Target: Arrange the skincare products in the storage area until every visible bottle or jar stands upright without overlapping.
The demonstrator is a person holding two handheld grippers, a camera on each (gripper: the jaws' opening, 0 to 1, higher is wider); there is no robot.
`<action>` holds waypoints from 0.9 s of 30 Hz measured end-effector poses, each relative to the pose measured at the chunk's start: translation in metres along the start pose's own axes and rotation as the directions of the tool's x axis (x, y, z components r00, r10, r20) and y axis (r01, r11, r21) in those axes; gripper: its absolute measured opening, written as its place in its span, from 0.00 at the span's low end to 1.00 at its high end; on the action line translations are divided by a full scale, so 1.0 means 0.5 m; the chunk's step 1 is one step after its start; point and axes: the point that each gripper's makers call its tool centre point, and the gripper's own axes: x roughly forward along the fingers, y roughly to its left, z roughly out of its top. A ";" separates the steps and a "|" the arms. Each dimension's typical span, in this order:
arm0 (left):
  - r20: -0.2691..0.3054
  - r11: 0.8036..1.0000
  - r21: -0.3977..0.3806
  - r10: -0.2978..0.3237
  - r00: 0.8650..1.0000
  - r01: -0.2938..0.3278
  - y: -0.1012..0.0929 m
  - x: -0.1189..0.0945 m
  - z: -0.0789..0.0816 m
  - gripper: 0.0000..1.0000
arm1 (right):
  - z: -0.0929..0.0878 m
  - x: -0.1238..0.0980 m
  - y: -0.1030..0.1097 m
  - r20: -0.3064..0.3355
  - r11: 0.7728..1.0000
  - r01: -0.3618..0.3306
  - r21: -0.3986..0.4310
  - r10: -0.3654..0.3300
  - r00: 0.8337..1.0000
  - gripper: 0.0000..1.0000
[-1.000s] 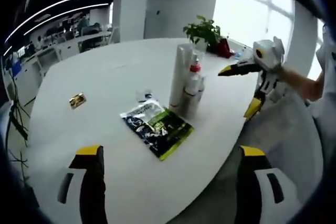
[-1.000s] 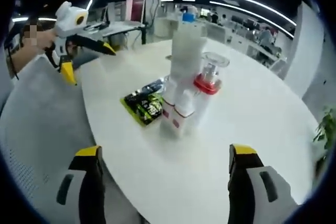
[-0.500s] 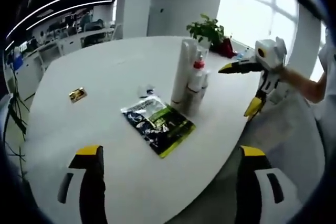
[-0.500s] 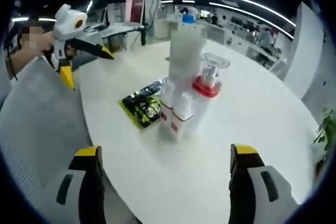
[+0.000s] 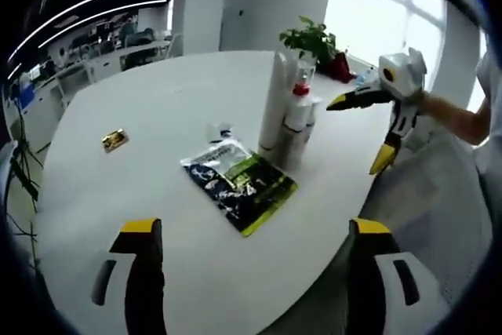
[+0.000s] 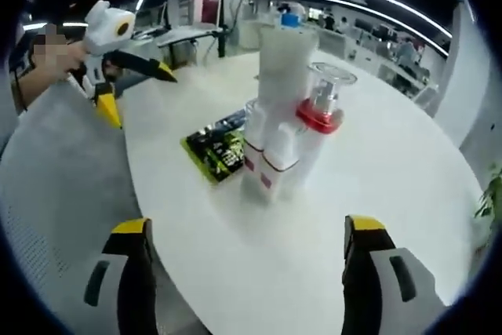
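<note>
The left gripper has its jaws spread wide and holds nothing; the right gripper is likewise wide apart and empty. In the left gripper view the right gripper enters from the right, jaws parted, above the table edge and near the bottles; in the right gripper view the left gripper enters from the left, jaws parted, over the near rim.

The round white table has broad bare surface beyond and to the left of the products in the left gripper view; its curved rim runs between the two lower jaws; a grey chair back sits just off the rim in the right gripper view.

The skincare group stands upright near the middle of the table: a tall white tube, a red-collared pump bottle and small white bottles, touching one another. A dark and green sachet lies flat just beside them, nearer the left gripper; in the right gripper view the sachet lies left of the bottles. The group lies ahead of both grippers, well apart from the jaws.

A small gold packet lies apart on the left; a potted plant stands at the far rim.
</note>
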 end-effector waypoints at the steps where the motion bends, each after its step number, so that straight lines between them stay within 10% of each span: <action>1: 0.000 1.000 -0.004 -0.006 1.000 0.006 -0.002 0.002 0.000 0.90 | 0.000 0.001 -0.004 0.002 1.000 -0.005 0.009 0.005 1.000 1.00; 27: 0.002 0.998 -0.013 -0.055 0.998 0.055 -0.016 0.020 -0.007 0.56 | 0.010 0.002 -0.160 0.021 0.997 0.001 0.074 -0.003 1.000 1.00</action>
